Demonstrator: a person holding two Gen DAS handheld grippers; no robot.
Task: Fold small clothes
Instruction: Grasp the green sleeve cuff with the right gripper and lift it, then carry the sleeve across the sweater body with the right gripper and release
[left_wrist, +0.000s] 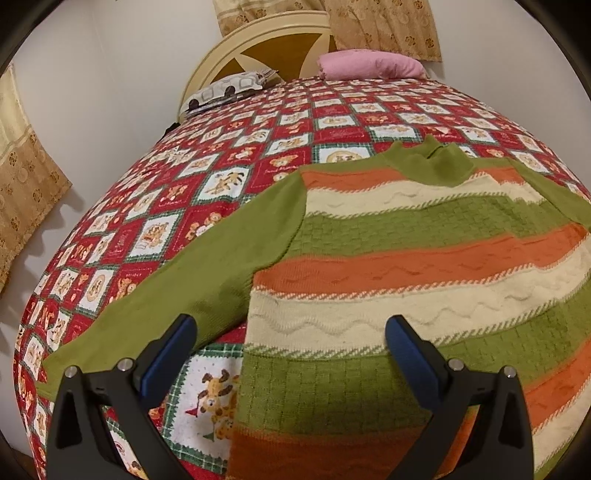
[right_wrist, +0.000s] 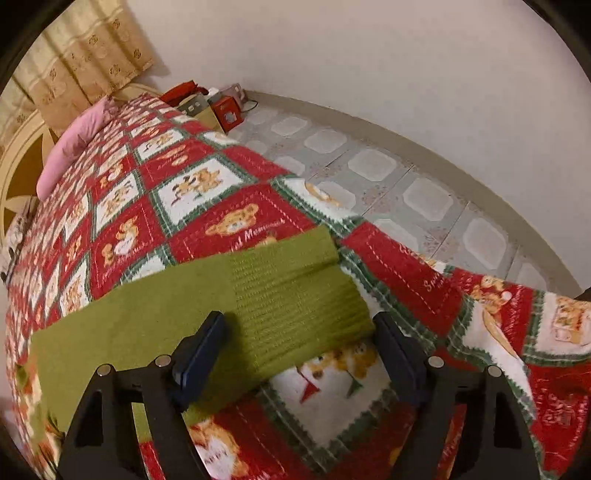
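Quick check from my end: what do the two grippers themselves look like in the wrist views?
Both match: the left gripper and right gripper have black triangular finger frames with cut-outs, silver round bolt heads, and dark blue pads on the fingers. No cables, markings, hands or sleeves show.

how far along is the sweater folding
Done: the striped sweater lies spread flat on the bedspread, sleeves out. In hand: the right tongs are open around the ribbed cuff, not pinching it; the left tongs are open over the sweater's side edge. Left: every fold.

A home bedroom: quilted bed (left_wrist: 258, 155) (headboard (left_wrist: 266, 48)); pillows (left_wrist: 369, 64); curtains (right_wrist: 85, 48).
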